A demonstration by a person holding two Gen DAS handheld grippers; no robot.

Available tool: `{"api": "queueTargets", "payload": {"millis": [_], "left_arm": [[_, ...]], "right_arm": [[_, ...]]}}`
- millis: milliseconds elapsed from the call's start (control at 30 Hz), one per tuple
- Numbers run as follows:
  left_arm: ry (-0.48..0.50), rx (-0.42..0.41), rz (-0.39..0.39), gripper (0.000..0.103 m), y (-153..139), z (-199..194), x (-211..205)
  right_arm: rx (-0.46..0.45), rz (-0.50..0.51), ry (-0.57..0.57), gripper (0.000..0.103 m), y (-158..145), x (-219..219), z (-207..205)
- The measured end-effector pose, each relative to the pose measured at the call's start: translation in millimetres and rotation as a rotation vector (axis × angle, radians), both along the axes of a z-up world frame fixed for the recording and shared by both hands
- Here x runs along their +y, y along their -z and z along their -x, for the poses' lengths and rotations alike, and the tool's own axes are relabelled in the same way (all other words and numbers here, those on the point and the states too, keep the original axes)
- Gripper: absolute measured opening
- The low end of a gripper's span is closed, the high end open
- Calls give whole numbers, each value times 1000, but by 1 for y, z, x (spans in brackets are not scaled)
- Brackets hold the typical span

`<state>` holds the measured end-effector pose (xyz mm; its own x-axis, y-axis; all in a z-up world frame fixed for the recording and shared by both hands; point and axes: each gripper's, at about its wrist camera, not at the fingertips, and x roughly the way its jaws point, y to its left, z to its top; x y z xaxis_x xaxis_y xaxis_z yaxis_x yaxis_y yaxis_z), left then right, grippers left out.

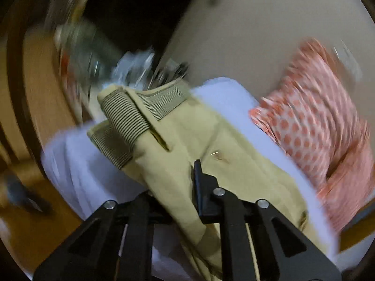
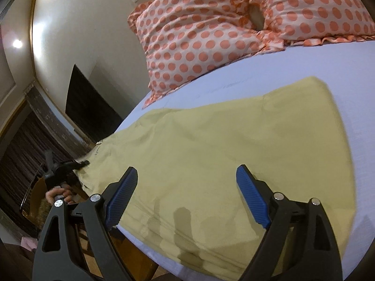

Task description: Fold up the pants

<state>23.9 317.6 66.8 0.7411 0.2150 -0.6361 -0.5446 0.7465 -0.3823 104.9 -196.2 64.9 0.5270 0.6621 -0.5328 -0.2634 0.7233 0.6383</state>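
Note:
Khaki pants (image 2: 211, 145) lie on the pale lilac bed sheet (image 2: 304, 70), legs stretched out flat. In the left wrist view the waist end (image 1: 187, 135) with its ribbed elastic waistband (image 1: 126, 119) is lifted and folded over. My left gripper (image 1: 185, 187) is shut on the pants fabric near the waist; it also shows at the far left of the right wrist view (image 2: 82, 162). My right gripper (image 2: 185, 187) is open, its blue pads (image 2: 252, 194) hovering just above the leg end of the pants, holding nothing.
Two orange polka-dot pillows (image 2: 199, 39) lie at the head of the bed against a cream wall (image 2: 82, 23). A wooden bed frame (image 1: 30, 93) and a dark panel (image 2: 86, 107) lie beyond the bed's edge. The left wrist view is motion-blurred.

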Motion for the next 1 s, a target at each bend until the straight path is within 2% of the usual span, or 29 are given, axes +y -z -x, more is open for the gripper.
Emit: {"api": "queueTargets", "payload": {"millis": [67,167,200,267,300,367,433,500,533,567,633,667,733,800,867,900,933,967,1000], "left_arm": [[86,-30,-111,10,-35,-11,-33],[280,-78,-313,10,-81,-36,-118],[369,-103,-384,10,-91,-42,-156],[530,-152,-459,11,-99,-45,-217],[655,-184,-487,11,-98,-44,-260],[836,-199,-522,12,-82,-37,-321],[1007,-174,-558,12,-53,-30,-373],[1149,-69,-617,12,-6,-25,-419],[1190,-35,-628,12,11,-24,-429],[1210,-18,-675,13,29,-17,-439],[1188,-45,-803,17,43,1,-447],[1187,-60,-830,19,43,8,-446],[1226,-99,-792,25,32,20,-433],[1273,-139,-689,31,13,32,-410],[1265,-164,-569,52,-4,32,-381],[1238,-170,-529,55,-10,34,-371],[1159,-154,-476,57,-19,24,-343],[1102,-138,-455,57,-24,18,-329],[990,-89,-412,57,-25,-1,-297]], "right_arm": [[-11,-6,47,88,-2,-14,2],[-12,-21,128,88,-3,-40,3],[-11,-22,169,88,-4,-53,4],[-16,-26,236,88,-7,-74,8],[-20,-28,280,88,-8,-88,11],[-29,-29,357,88,-13,-113,18],[-31,-32,404,88,-15,-130,20],[-19,-40,443,88,-14,-147,21],[-11,-47,445,88,-13,-151,20],[0,-56,438,88,-12,-154,19],[37,-59,389,88,-6,-152,7],[61,-50,350,87,-2,-147,-3],[96,-29,300,83,5,-138,-15],[126,-9,239,76,12,-126,-30],[145,36,200,71,17,-115,-42],[153,56,191,69,18,-111,-43],[166,73,179,63,21,-108,-47],[180,82,163,60,24,-105,-51],[173,88,155,57,26,-102,-53]]}}
